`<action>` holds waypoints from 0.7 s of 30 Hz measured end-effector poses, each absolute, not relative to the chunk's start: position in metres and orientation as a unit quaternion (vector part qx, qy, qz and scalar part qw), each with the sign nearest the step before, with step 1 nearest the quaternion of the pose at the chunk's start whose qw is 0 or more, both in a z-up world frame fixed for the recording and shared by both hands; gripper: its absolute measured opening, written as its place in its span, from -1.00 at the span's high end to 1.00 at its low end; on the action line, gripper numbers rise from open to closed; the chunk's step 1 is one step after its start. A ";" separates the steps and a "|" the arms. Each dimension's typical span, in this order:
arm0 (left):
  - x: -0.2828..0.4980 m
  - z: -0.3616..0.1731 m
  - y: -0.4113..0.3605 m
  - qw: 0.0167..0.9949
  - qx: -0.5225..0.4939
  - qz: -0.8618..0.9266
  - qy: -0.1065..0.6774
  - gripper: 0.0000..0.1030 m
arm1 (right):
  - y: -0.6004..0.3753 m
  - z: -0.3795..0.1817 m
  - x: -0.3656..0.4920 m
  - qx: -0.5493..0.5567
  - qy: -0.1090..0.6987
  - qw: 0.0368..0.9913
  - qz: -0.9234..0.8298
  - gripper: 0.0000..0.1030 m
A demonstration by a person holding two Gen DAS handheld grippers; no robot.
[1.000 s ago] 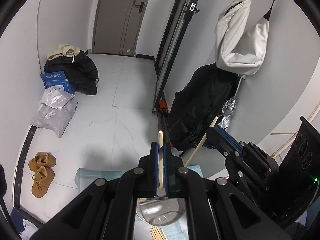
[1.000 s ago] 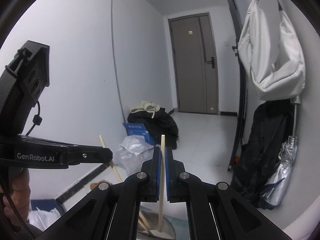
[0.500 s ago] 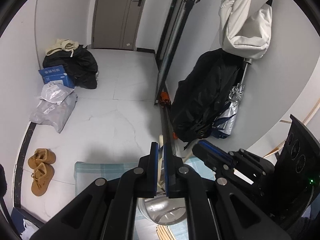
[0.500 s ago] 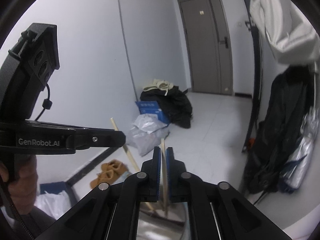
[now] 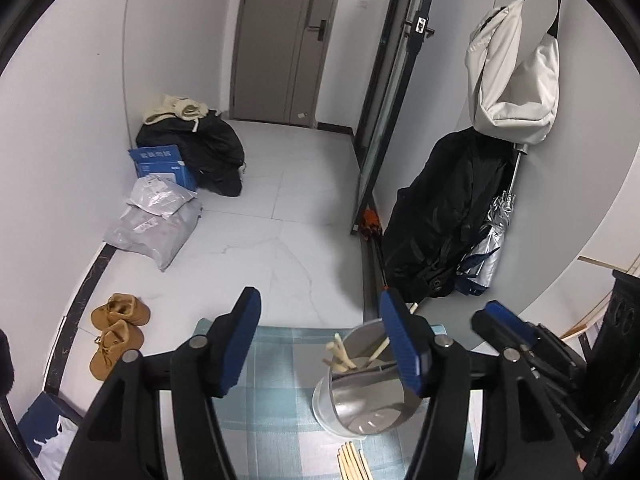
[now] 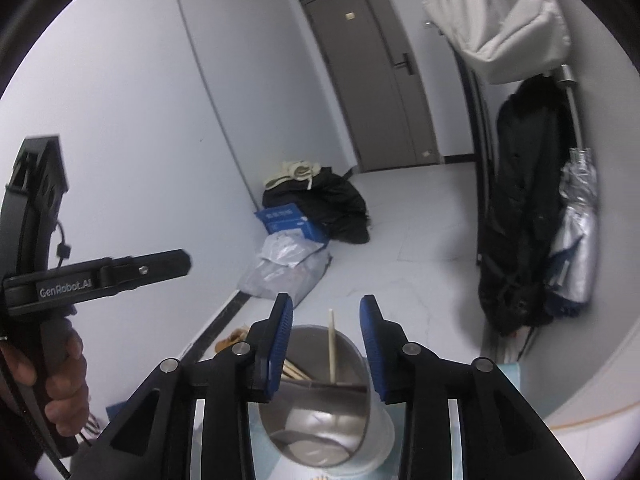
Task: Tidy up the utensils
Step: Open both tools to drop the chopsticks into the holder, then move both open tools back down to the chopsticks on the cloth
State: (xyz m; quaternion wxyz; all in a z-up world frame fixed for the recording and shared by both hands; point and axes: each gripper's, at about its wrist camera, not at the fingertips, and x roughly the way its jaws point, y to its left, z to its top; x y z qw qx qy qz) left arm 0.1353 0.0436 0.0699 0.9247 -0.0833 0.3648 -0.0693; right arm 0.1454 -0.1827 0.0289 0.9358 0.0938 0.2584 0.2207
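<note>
Left gripper (image 5: 320, 340): open wide, jaws just opened, nothing between the pads; above the cloth, just left of the cup.
Left pads (image 5: 404, 344): blue; right 1 in front of the cup's rim, left 1 well apart from the cup.
Right gripper (image 6: 326, 344): open, jaws just opened, narrower gap than the left; directly above the cup's mouth.
Right pads (image 6: 280, 344): blue, 1 on each side of the upright chopstick, not touching it.
Cup (image 5: 360, 404): shiny metal, upright on the cloth, mouth open to the top; also under the right gripper (image 6: 320, 432).
Chopsticks in cup (image 5: 340, 356): pale wood, several, leaning on the cup's left wall, tips above the rim; exact count cannot be told.
Upright chopstick (image 6: 331, 344): inside the cup, standing almost vertical, free of both pads.
Loose chopsticks (image 5: 352, 462): bundle lying flat on the cloth, just in front of the cup.
Cloth (image 5: 280, 400): light blue check, under the cup.
Hand (image 6: 60, 380): around the left gripper's handle, left of the cup.
Shoes (image 5: 116, 332): brown pair on the floor, well left of the cup.
Door (image 5: 280, 40): grey, closed, far behind the cup.
Black coat (image 5: 440, 216): hanging at the wall, behind and right of the cup.
</note>
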 end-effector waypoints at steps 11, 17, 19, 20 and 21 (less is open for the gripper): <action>0.082 0.084 0.038 0.947 -0.075 -0.030 0.311 -0.57 | -0.186 0.058 0.083 0.090 0.222 0.950 0.200 -0.36; 0.056 0.081 0.032 0.954 -0.049 -0.007 0.296 -0.58 | -0.192 0.053 0.050 0.087 0.219 0.956 0.177 -0.46; 0.049 0.078 0.030 0.955 -0.050 -0.009 0.291 -0.58 | -0.196 0.050 0.040 0.090 0.217 0.957 0.170 -0.47; 0.045 0.076 0.030 0.956 -0.052 -0.009 0.289 -0.58 | -0.198 0.048 0.036 0.092 0.216 0.958 0.167 -0.48; 0.041 0.073 0.030 0.956 -0.055 -0.010 0.287 -0.59 | -0.200 0.045 0.032 0.095 0.217 0.958 0.164 -0.49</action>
